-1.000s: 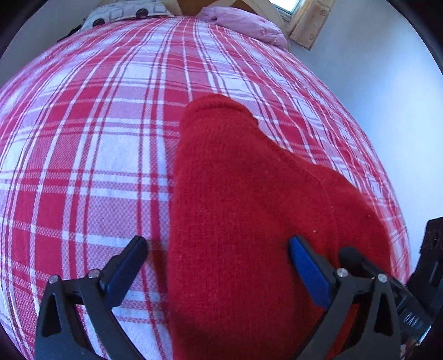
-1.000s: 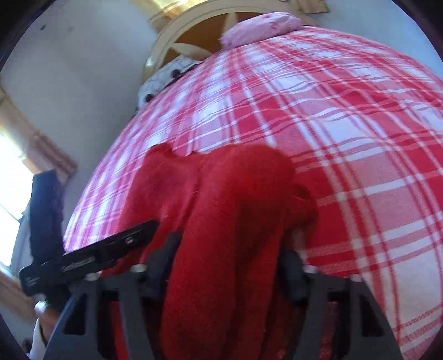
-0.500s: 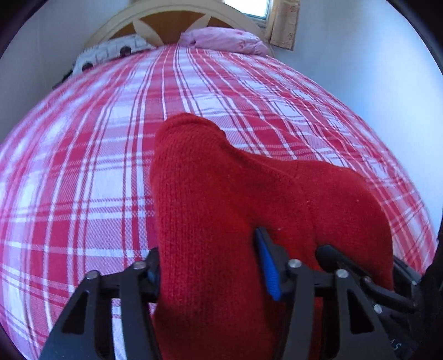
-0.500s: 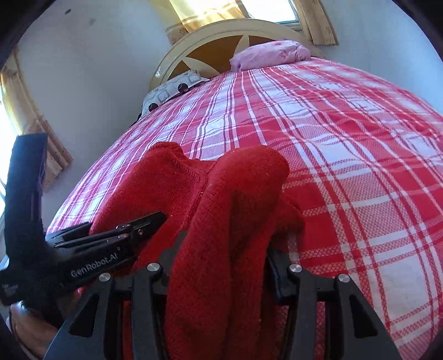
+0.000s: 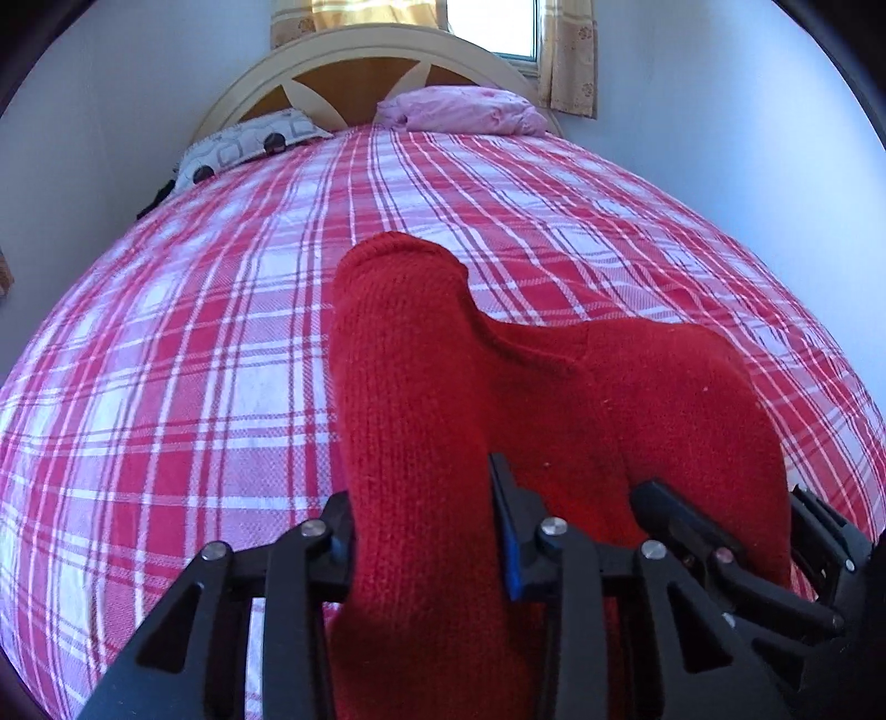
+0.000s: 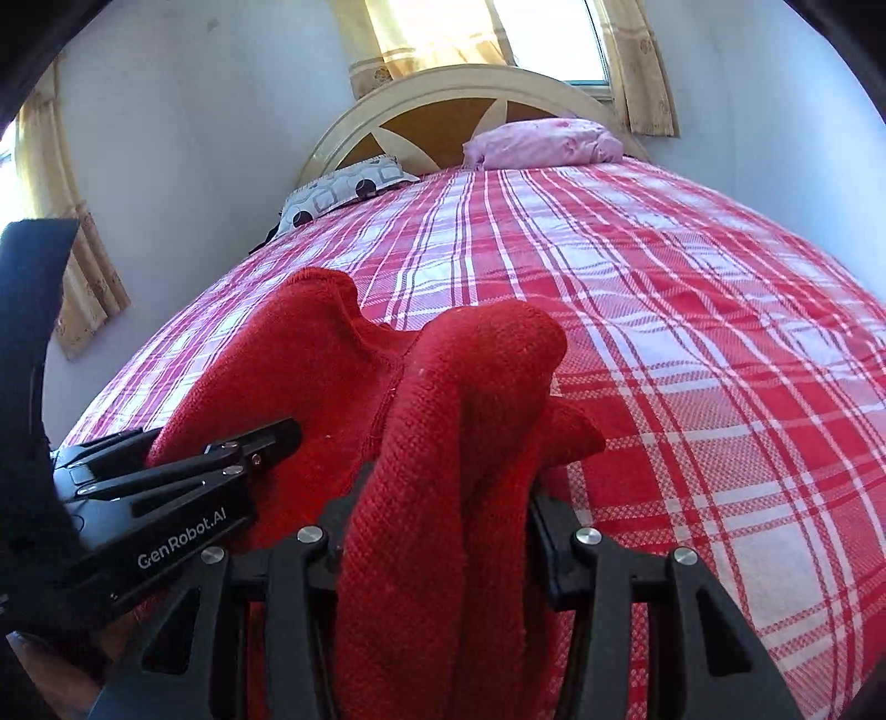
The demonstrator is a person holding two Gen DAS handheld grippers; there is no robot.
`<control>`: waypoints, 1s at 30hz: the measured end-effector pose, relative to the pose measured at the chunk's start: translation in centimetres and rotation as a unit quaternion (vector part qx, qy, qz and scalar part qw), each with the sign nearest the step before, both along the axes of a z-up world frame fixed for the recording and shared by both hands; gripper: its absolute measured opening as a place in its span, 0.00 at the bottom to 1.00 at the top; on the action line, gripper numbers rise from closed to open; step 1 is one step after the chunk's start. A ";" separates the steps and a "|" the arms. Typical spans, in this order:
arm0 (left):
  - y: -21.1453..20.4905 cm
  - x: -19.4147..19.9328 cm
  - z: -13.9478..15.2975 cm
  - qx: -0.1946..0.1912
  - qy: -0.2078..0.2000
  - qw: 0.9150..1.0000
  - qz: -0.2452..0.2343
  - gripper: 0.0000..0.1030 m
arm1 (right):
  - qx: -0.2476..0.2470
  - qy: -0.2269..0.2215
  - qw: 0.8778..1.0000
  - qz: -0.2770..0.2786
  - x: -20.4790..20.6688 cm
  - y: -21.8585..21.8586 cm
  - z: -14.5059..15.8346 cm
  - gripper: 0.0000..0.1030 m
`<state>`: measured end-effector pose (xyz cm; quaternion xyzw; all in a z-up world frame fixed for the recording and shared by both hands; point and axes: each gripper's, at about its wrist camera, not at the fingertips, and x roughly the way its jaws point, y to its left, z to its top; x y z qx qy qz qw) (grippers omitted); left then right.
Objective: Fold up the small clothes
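Note:
A red knitted garment [image 5: 498,399] lies bunched on the red-and-white plaid bedspread [image 5: 166,387] near the bed's front edge. My left gripper [image 5: 423,531] is shut on a fold of the red garment, which bulges up between its fingers. My right gripper [image 6: 437,515] is shut on another fold of the same garment [image 6: 343,376]. The two grippers sit side by side: the right one shows at the lower right of the left wrist view [image 5: 736,559], the left one at the left of the right wrist view [image 6: 183,471]. The fabric hides the fingertips.
At the bed's far end stand a cream and wood headboard [image 5: 376,61], a grey patterned pillow [image 5: 243,147] and a pink pillow [image 5: 459,108]. White walls close in on both sides. A curtained window [image 6: 487,33] is behind the headboard.
My left gripper has closed from open onto a fold of the red garment. Both grippers have tilted up with the fabric, so the headboard and window have come into view.

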<state>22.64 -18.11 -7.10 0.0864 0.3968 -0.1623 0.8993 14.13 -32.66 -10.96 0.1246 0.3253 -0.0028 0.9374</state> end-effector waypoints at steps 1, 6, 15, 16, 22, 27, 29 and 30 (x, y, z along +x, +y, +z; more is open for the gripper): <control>0.1 -0.3 0.2 0.001 -0.006 1.000 0.000 0.37 | 0.001 -0.001 1.000 -0.002 -0.2 0.1 0.1 0.46; 0.9 -1.3 1.1 -0.009 -0.013 1.000 0.003 0.36 | -0.009 -0.012 1.000 -0.005 -1.5 1.2 0.9 0.46; 2.2 -3.6 2.5 0.002 -0.049 0.999 0.002 0.36 | 0.003 -0.025 1.000 -0.004 -3.0 2.7 2.3 0.46; 2.5 -3.7 2.7 0.000 -0.049 0.999 0.004 0.36 | 0.003 -0.026 1.000 -0.004 -3.2 3.0 2.5 0.46; 4.2 -4.7 3.6 -0.001 -0.066 0.998 0.012 0.36 | 0.000 -0.038 0.999 0.004 -4.0 5.0 3.9 0.46; 6.0 -5.3 4.2 -0.006 -0.077 0.997 0.024 0.36 | 0.009 -0.049 0.999 0.015 -4.2 6.7 4.6 0.46; 7.0 -5.4 4.3 -0.010 -0.077 0.997 0.030 0.36 | 0.011 -0.050 0.999 0.017 -4.3 7.4 4.7 0.46; 7.3 -5.5 4.3 -0.010 -0.077 0.996 0.033 0.36 | 0.011 -0.050 0.999 0.019 -4.3 7.8 4.7 0.46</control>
